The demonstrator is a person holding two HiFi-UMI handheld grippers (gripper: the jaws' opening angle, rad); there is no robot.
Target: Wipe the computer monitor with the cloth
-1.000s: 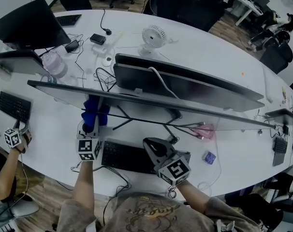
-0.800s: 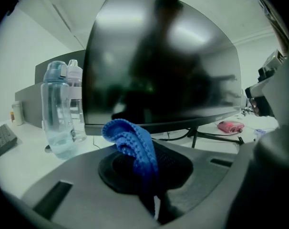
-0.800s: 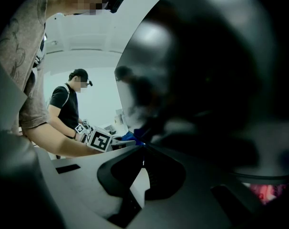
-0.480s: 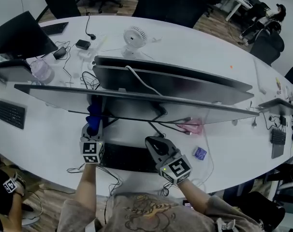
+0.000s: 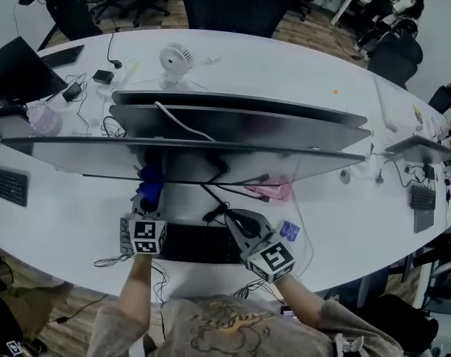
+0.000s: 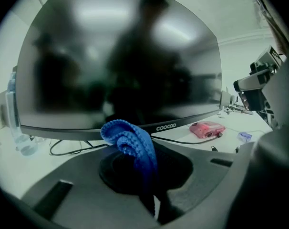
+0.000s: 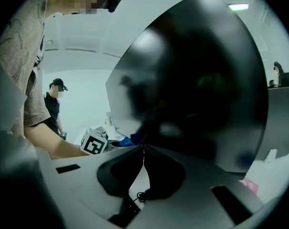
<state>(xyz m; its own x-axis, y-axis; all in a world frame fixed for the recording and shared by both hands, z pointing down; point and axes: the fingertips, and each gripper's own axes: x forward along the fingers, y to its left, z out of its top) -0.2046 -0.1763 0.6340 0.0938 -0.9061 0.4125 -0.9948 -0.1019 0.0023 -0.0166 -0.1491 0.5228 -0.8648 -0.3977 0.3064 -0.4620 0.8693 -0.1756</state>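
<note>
A wide dark monitor (image 5: pixel 210 158) stands across the white desk, and its screen (image 6: pixel 120 61) fills the left gripper view. My left gripper (image 5: pixel 146 203) is shut on a blue cloth (image 5: pixel 149 179), held just in front of the monitor's lower left part. The cloth (image 6: pixel 130 142) bunches up between the jaws of the left gripper (image 6: pixel 140 151), close below the screen's bottom bezel. My right gripper (image 5: pixel 239 222) hovers over the keyboard with nothing in it. Its jaws meet at the tips in the right gripper view (image 7: pixel 143 148), facing the screen (image 7: pixel 201 85).
A black keyboard (image 5: pixel 192 244) lies under both grippers. A pink device (image 5: pixel 270 190) with cables and a small blue packet (image 5: pixel 289 230) sit to the right. A second monitor (image 5: pixel 233 106), a fan (image 5: pixel 175 56) and a bottle (image 5: pixel 43 116) stand behind. A person (image 7: pixel 54 104) stands far off.
The head view has shifted, so the desk sits lower left in frame. The left gripper with the cloth stays at the monitor's lower left. Another person's gripper at the left edge has left view.
</note>
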